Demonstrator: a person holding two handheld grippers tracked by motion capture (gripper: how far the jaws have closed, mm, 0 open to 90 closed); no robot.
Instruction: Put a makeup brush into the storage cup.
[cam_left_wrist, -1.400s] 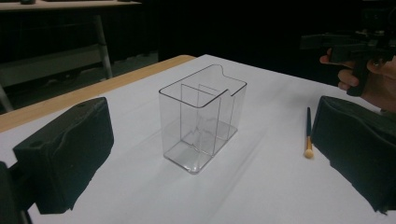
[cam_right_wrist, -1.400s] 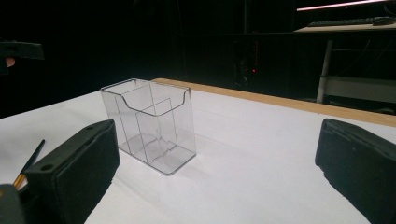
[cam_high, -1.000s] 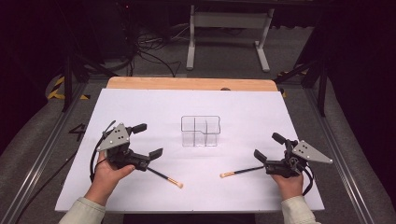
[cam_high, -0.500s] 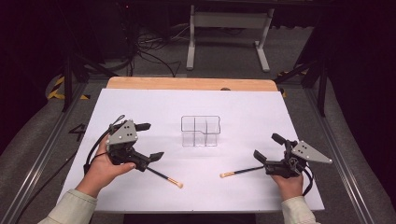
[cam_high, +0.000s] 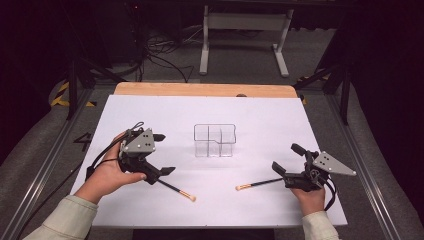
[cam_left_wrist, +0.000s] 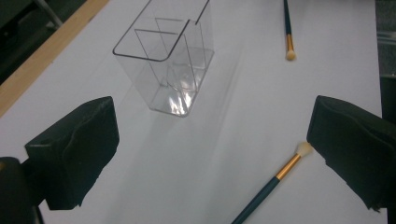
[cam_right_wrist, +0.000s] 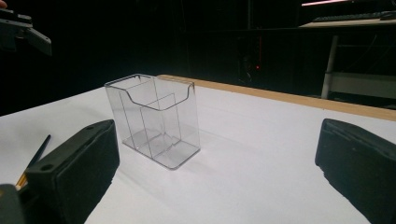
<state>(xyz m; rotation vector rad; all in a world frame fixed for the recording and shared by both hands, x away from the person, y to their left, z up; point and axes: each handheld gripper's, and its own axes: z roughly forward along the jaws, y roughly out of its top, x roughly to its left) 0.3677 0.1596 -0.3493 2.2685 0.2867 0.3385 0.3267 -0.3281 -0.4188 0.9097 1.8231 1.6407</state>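
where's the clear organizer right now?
In the high view the clear organizer stands upright mid-table on the white sheet, between the two grippers, with both brushes lying nearer the person.

brushes: two, teal-handled | flat on table | organizer: clear, upright

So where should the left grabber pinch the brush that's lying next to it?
Probably on the dark handle of the brush, partway along, coming straight down from above. It lies flat on the white table, so the open left gripper would do best with a jaw on each side, across the handle. The gold band and pale tip are best left alone, since bristles squash.
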